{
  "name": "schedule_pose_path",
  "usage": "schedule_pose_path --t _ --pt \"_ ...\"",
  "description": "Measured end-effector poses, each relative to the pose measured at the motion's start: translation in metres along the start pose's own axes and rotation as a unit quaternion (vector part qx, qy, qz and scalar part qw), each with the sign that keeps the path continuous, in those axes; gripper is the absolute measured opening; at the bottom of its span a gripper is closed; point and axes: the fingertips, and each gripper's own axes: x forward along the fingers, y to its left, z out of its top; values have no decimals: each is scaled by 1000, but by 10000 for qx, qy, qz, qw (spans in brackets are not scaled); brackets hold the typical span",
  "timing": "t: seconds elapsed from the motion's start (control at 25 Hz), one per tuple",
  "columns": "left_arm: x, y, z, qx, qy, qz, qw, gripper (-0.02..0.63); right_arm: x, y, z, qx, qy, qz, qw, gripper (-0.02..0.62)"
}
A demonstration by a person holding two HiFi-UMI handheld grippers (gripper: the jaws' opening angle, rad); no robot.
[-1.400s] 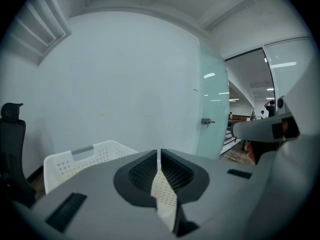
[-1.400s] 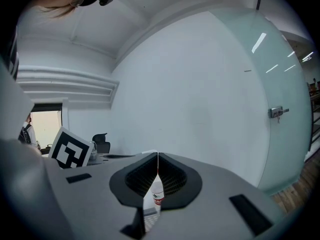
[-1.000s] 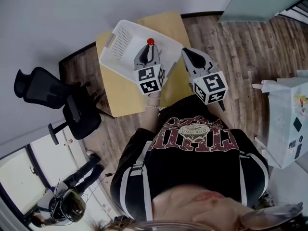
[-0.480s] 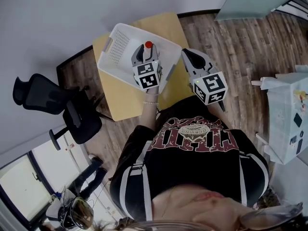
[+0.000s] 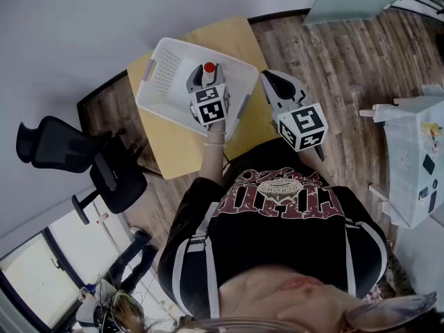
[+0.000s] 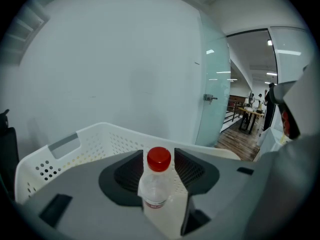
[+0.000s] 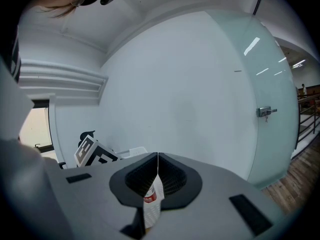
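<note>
1. Red-capped clear plastic bottle upright in left tongs, clamped at the shoulder, above white perforated plastic basket on yellow wooden desk.
2. Right tongs pressed together, empty.
3. Looks light, thin-walled, slick; best gripped around the body.
4. Carries a red label band; print unreadable.

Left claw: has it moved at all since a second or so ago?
Yes. In the left gripper view the white basket now looms wider and nearer, so the left claw has moved toward it, jaws now clasping a red-capped bottle.
</note>
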Motion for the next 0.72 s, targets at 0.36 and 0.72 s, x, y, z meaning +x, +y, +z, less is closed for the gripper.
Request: schedule_pose_path --t 0.36,0.72 --pt "16 -2 -16 23 203 -3 9998 227 -6 -12 -5 40 69 -124 9999 18" --pt "12 -4 -13 148 86 -52 9998 219 -9 -11 -8 55 101 -110 9999 18"
